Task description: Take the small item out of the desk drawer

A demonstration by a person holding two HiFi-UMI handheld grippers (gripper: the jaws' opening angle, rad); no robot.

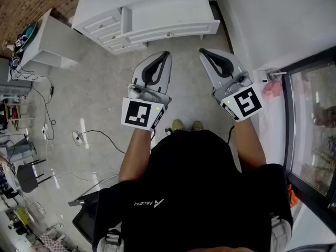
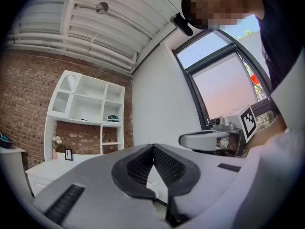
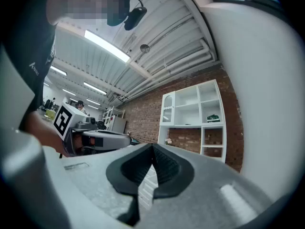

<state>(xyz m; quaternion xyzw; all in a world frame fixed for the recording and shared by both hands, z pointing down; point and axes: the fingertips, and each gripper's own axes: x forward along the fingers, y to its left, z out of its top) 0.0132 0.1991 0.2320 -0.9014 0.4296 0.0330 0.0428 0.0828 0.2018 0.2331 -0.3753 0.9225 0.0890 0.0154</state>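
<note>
A white desk (image 1: pixel 157 12) stands ahead of me against the wall, and its stack of drawers (image 1: pixel 105 29) looks closed. No small item shows in any view. My left gripper (image 1: pixel 166 54) is held up over the floor, short of the desk, jaws shut and empty. My right gripper (image 1: pixel 202 52) is beside it, also shut with nothing in it. In the left gripper view the left gripper (image 2: pixel 153 147) has its pads together, and the right gripper (image 2: pixel 209 139) shows beyond. In the right gripper view the right gripper (image 3: pixel 152 146) is closed too.
A white shelf unit (image 2: pixel 90 104) stands on a brick wall above the desk. A white side table (image 1: pixel 52 42) is at the left, with cables (image 1: pixel 86 135) on the floor and a dark chair (image 1: pixel 26 175). A window (image 1: pixel 315 130) runs along the right.
</note>
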